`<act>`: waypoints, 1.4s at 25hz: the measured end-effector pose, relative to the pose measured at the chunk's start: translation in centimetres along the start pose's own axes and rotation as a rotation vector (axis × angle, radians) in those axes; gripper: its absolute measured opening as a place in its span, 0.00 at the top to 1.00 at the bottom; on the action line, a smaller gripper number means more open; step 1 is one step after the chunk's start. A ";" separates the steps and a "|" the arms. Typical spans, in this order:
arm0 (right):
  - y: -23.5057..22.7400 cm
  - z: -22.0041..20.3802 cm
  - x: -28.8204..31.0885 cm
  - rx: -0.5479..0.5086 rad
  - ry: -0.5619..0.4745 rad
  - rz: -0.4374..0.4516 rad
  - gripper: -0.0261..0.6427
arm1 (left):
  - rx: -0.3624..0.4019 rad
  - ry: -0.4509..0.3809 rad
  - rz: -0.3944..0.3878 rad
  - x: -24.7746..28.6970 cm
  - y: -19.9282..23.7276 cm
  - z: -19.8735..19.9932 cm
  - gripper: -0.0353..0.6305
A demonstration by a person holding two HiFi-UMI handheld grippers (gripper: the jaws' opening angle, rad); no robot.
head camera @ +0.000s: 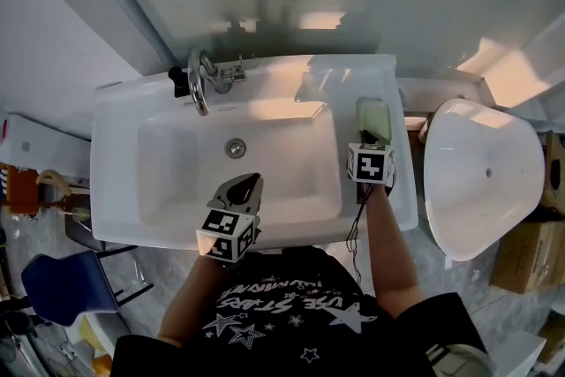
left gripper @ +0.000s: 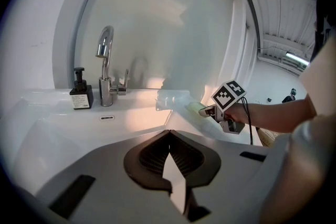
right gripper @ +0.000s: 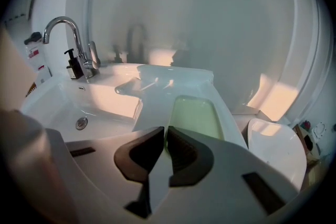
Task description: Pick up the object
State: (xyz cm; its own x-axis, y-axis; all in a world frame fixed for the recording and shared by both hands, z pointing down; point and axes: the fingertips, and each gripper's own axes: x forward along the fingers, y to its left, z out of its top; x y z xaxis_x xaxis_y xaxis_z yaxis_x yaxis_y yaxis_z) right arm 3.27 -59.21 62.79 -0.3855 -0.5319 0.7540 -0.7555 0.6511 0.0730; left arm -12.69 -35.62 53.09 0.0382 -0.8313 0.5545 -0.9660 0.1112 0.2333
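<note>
A flat pale green pad lies on the white sink's right ledge. In the right gripper view the pale green pad stretches away just beyond the jaws. My right gripper sits at its near end, and its jaws stand almost together with a thin green strip pinched between them. My right gripper looks shut on the pad's near edge. My left gripper hovers over the basin's front part, shut with nothing in it. In its own view the left gripper has its tips meeting.
A chrome faucet and a dark soap bottle stand at the sink's back left, with the drain in the basin. A clear plastic tray rests on the back ledge. A white toilet stands right of the sink.
</note>
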 end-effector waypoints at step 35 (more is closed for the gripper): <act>20.7 -16.1 -29.2 0.295 -0.200 -0.163 0.92 | 0.170 -0.010 -0.327 -18.9 3.0 -11.0 0.92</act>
State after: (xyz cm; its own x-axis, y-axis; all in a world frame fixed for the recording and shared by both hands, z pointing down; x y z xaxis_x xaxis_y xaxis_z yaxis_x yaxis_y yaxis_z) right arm 7.48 -21.49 52.81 -0.3213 -0.7294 0.6039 -0.9241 0.3809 -0.0316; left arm -13.52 -13.57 52.13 0.3500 -0.8134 0.4646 -0.9320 -0.2523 0.2603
